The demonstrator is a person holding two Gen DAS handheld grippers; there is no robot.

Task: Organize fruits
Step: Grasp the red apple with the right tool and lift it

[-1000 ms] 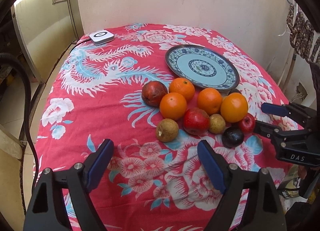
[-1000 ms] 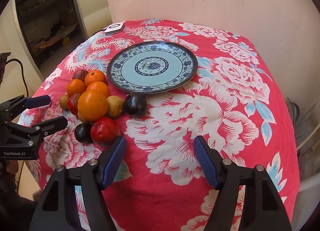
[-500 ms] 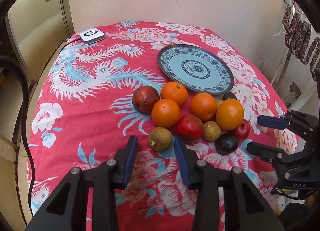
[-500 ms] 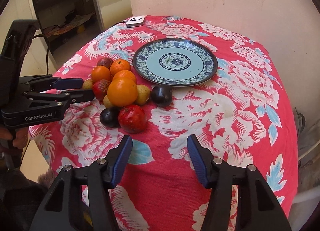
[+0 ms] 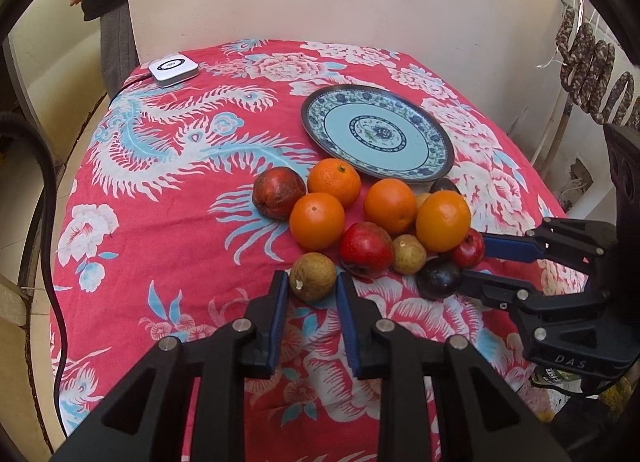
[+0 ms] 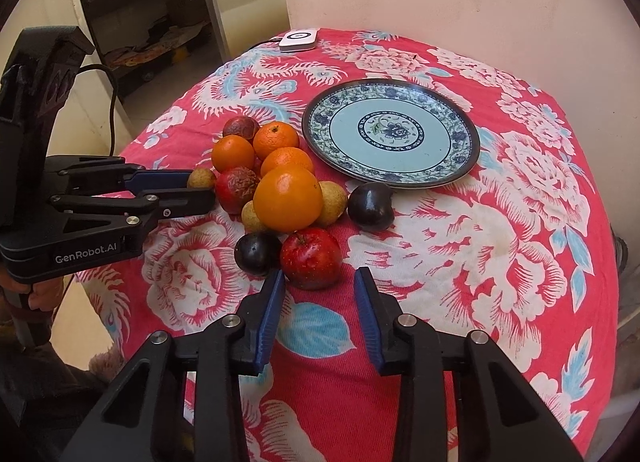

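Note:
A pile of fruit lies on the red flowered cloth in front of a blue patterned plate (image 5: pixel 380 134) (image 6: pixel 390 130) with nothing on it. My left gripper (image 5: pixel 311 282) (image 6: pixel 200 188) is shut on a small brown fruit (image 5: pixel 313 274) (image 6: pixel 201 178) at the pile's near left edge. My right gripper (image 6: pixel 320 274) (image 5: pixel 476 262) is closing. A red apple (image 6: pixel 311 258) (image 5: pixel 469 249) sits at its tips, with a gap showing beside the right finger. A dark plum (image 6: pixel 257 252) lies just left of that apple. Several oranges (image 5: pixel 317 220) and another red apple (image 5: pixel 366 248) fill the middle.
A second dark plum (image 6: pixel 370 206) lies alone by the plate's near rim. A white square device (image 5: pixel 173 68) (image 6: pixel 298 40) with a cable sits at the far left corner. A wall runs behind the table. A person (image 5: pixel 108 2) stands far left. Sausages (image 5: pixel 592 74) hang at right.
The left jaws went from wide apart to shut around the small brown fruit. The right jaws narrowed and the right gripper drew closer to the red apple.

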